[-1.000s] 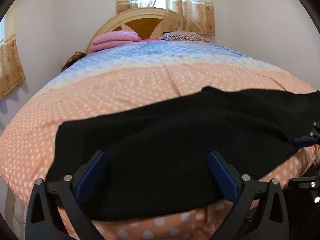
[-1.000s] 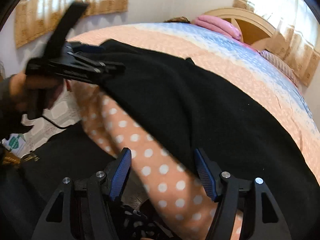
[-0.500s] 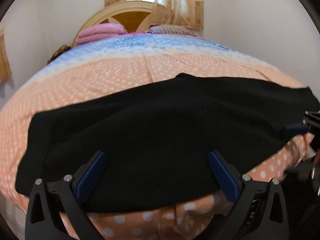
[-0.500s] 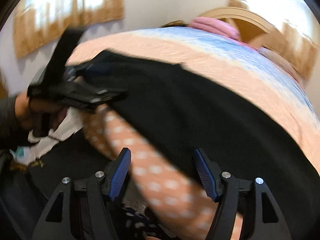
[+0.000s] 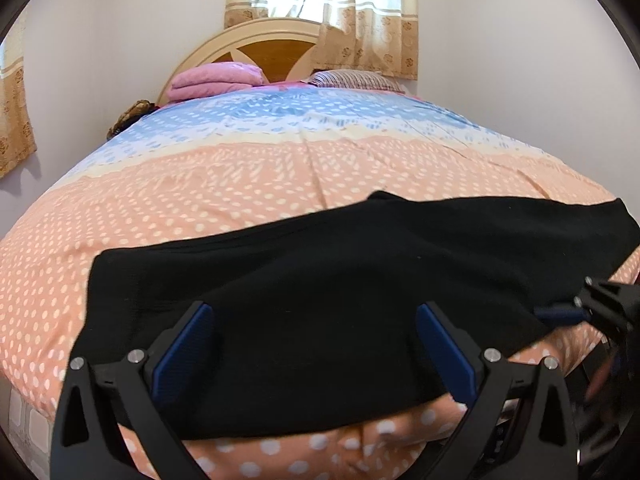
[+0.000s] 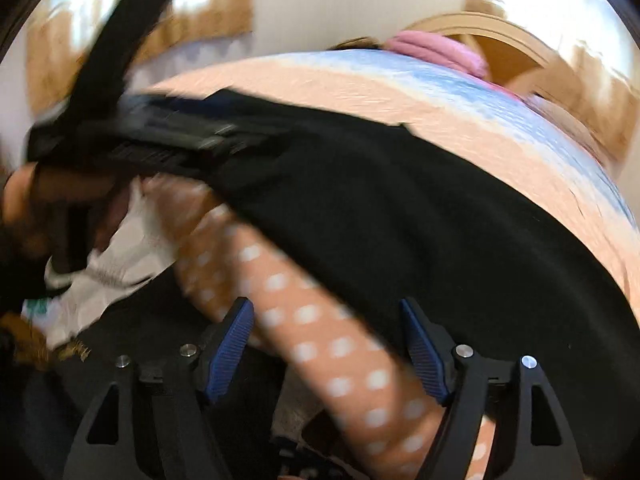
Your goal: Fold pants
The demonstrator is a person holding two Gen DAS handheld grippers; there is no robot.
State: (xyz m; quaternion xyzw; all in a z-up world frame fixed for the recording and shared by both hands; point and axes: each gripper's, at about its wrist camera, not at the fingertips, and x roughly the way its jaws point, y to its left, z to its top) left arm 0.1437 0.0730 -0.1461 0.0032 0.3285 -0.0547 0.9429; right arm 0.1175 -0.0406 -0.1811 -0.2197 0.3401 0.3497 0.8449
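Black pants [image 5: 340, 300] lie flat across the near edge of the bed [image 5: 240, 184], spread from left to right. My left gripper [image 5: 314, 344] is open, its blue pads low over the near hem of the pants and not gripping it. My right gripper [image 6: 326, 344] is open at the bed's edge, over the dotted sheet beside the pants [image 6: 420, 220]. In the left wrist view the right gripper [image 5: 560, 314] shows at the far right by the pants' end. In the right wrist view the left gripper [image 6: 152, 140] is blurred at the other end.
The bed has a peach and blue dotted cover. A folded pink blanket [image 5: 216, 80] and a striped pillow [image 5: 352, 80] lie at the wooden headboard [image 5: 276, 48]. Curtains hang behind. Pale floor and dark items [image 6: 104, 292] lie beside the bed.
The left wrist view has pulled back and shifted, so the pants sit further right in it. The right wrist view has moved closer to the left gripper and is blurred. Both grippers stay open.
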